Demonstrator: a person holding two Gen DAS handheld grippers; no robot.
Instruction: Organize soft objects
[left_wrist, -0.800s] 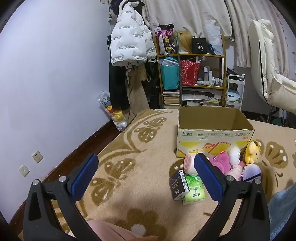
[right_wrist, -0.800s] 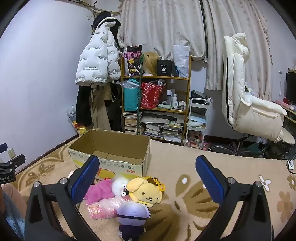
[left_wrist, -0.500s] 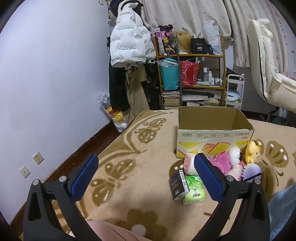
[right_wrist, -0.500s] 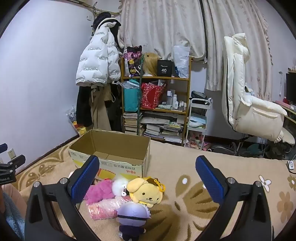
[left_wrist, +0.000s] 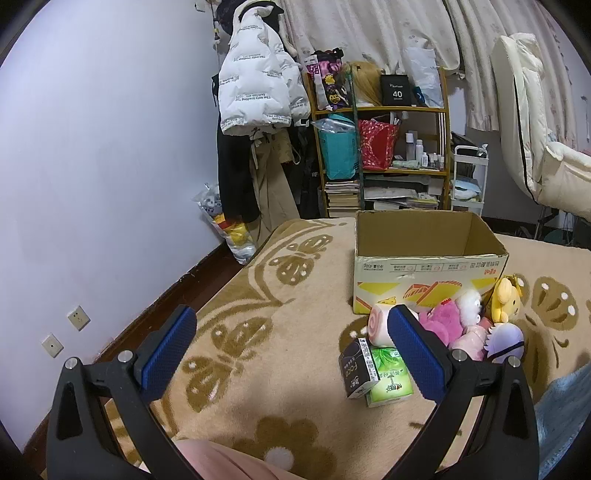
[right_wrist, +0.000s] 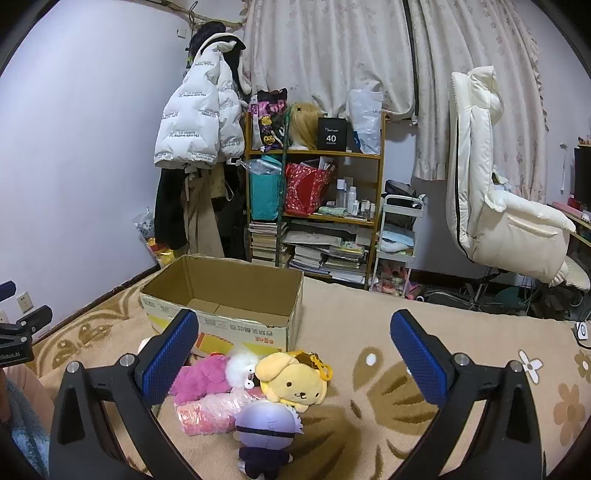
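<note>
Plushies (right_wrist: 291, 382) on carpet (right_wrist: 369, 424) nr box (right_wrist: 236, 295)

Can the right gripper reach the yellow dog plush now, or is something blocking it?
Probably yes. The right gripper is open and empty, and the yellow dog plush lies just ahead on top of the pile, with nothing over it. The cardboard box stands behind it, out of the way.

1 cardboard box (right_wrist: 236, 295), 2 tissue packs (left_wrist: 373, 373), 1 pink roll (left_wrist: 378, 325), 5 plush toys (right_wrist: 291, 380).

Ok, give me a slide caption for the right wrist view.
Open right gripper hovers over plush toys piled before an empty cardboard box.
</note>
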